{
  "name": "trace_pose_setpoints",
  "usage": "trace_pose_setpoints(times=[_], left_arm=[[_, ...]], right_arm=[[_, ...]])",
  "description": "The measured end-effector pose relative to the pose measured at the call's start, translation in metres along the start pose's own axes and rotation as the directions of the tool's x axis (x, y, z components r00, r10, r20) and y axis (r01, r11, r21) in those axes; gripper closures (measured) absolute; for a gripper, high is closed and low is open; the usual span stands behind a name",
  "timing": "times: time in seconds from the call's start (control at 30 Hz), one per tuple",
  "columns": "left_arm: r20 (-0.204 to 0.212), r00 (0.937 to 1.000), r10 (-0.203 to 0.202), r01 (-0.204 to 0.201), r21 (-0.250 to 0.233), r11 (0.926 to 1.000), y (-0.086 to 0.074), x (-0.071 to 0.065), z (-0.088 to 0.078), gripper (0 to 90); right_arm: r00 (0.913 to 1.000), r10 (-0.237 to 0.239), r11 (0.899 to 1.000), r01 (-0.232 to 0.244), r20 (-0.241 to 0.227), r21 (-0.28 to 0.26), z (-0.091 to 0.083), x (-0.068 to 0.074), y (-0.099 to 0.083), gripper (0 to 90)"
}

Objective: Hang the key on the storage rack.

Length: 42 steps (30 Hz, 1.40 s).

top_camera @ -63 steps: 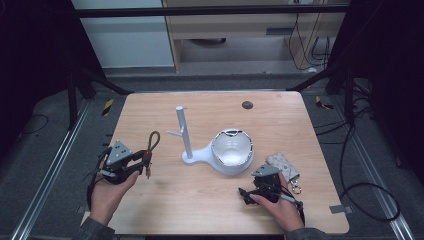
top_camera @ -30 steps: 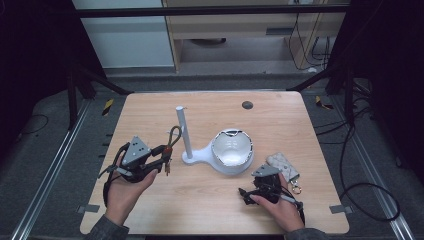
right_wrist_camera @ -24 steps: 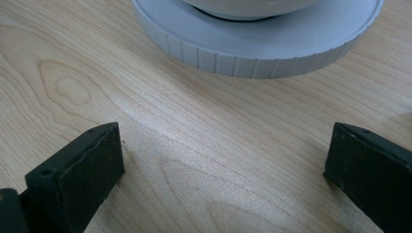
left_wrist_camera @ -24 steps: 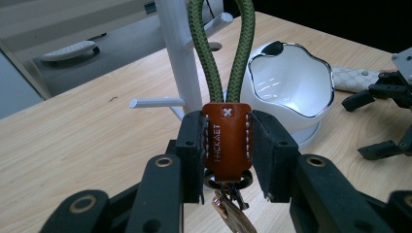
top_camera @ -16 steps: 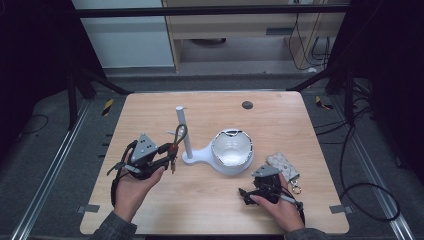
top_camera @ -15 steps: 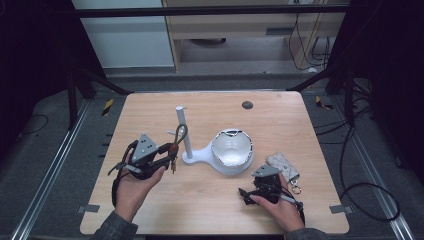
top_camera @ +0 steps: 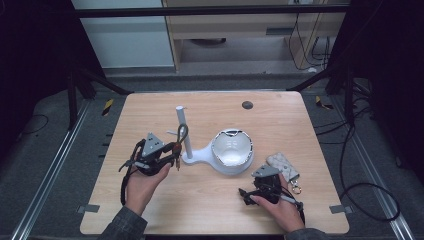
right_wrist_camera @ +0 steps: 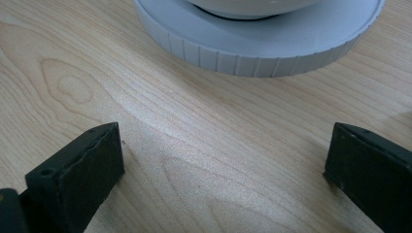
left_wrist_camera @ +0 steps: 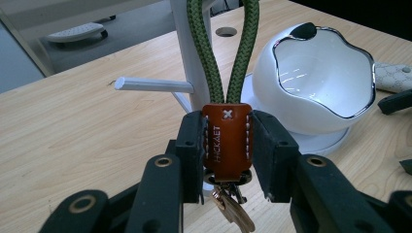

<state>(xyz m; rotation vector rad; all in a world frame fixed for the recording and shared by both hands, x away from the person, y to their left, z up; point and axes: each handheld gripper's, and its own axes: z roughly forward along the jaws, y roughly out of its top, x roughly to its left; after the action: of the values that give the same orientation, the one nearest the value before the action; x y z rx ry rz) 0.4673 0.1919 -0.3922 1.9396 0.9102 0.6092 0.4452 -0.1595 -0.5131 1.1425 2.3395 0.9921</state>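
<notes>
In the high view, the left tongs (top_camera: 172,152) are held over the left half of the bench (top_camera: 150,107), just beside the white post (top_camera: 183,131) of the stand (top_camera: 197,157). A keyring (top_camera: 178,140) is pinched in them, its green loop raised close against the post. The bowl (top_camera: 231,150) sits on the stand's right end. The right tongs (top_camera: 246,194) are rested on the bench near the front edge, below the bowl, with a patterned pouch (top_camera: 283,166) just beside them.

In the left gripper view, the left tongs (left_wrist_camera: 226,155) are pressed on the brown leather tab of the keyring (left_wrist_camera: 226,143) from both sides. The green cord is seen rising in front of the post (left_wrist_camera: 187,43), and keys hang beneath the tab. A side peg (left_wrist_camera: 153,85) juts from the post.

In the right gripper view, the right tongs (right_wrist_camera: 223,170) are spread wide over bare bench (right_wrist_camera: 204,160), nothing between them. The stand's ribbed base (right_wrist_camera: 257,46) lies ahead.
</notes>
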Motion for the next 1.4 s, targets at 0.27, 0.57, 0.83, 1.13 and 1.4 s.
trace_pose_setpoints(times=[0.27,0.57,0.83,1.13,1.4], left_arm=[[0.002,0.9999,-0.013,0.013,0.006,0.9999,0.001,0.000,0.008,65.9],[0.007,0.9996,-0.027,0.027,-0.009,0.9996,-0.001,0.002,0.012,54.2],[-0.020,0.9994,-0.029,0.029,-0.017,0.9994,-0.032,0.009,0.008,24.5],[-0.040,0.9976,-0.057,0.060,0.088,0.9943,-0.071,0.040,0.010,7.3],[-0.064,0.9909,-0.119,0.129,0.198,0.9717,-0.098,0.067,0.019,6.9]], right_arm=[[1.0000,0.003,1.000,-0.003,-0.001,0.003,0.000,0.000,0.000,0.5],[1.0000,0.002,1.000,-0.002,0.001,0.004,0.000,0.000,0.000,0.5],[0.9999,0.011,1.000,-0.011,0.008,0.008,-0.001,0.001,0.000,1.3],[0.9967,-0.001,1.000,0.001,0.081,0.004,-0.021,-0.007,0.023,6.6],[0.9911,0.008,0.999,-0.014,0.133,0.042,-0.055,-0.037,0.043,8.1]])
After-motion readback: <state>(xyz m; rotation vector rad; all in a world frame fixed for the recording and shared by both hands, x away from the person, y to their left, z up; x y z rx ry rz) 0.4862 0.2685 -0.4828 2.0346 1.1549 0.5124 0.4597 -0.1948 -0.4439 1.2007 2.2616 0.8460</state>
